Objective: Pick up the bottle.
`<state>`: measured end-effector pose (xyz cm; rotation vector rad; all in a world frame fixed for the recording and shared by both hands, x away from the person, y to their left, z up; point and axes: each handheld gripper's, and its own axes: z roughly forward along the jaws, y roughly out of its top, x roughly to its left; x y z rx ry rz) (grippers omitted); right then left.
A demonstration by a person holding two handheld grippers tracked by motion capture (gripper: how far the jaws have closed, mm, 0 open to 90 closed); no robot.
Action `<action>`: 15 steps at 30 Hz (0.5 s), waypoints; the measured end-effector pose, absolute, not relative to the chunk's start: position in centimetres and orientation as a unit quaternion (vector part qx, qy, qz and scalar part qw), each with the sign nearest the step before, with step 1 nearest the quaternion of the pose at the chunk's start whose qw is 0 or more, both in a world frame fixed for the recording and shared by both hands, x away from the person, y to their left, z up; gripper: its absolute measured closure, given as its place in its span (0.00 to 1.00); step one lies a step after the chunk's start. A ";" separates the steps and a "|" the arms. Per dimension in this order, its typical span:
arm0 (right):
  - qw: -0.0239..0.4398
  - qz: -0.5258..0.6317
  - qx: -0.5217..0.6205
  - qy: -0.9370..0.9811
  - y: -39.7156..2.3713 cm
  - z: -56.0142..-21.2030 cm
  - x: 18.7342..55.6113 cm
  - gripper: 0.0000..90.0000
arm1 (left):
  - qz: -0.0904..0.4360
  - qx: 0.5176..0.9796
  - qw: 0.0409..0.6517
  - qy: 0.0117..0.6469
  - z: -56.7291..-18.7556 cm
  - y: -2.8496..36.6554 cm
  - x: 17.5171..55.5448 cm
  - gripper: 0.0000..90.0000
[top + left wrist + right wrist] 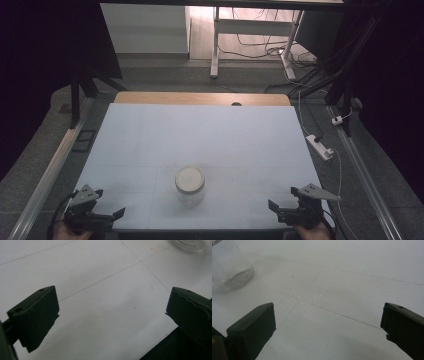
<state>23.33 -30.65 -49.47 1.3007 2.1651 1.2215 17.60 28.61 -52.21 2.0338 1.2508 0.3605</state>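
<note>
Both tools, left tool [107, 216] and right tool [281, 210], sit released at the bench's [150, 135] near edge. Between them, well apart from each, a lidded glass jar [190, 186] stands upright

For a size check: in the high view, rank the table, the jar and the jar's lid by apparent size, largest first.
1. Table, by far the largest.
2. Jar, wider than its lid, as the glass bulges out below.
3. Lid, smallest, though nearly as wide as the jar seen from above.

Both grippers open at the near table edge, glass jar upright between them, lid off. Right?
Not quite: the lid is on. The high view shows the glass jar upright with a white lid closing its top. The rest holds: left gripper and right gripper sit open at the near edge of the table, jar between them.
</note>
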 end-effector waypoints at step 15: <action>0.164 0.401 0.433 0.790 -30.1 -49.5 23.0 0.00 | 0.133 0.787 0.349 0.492 -52.3 28.6 17.8 0.00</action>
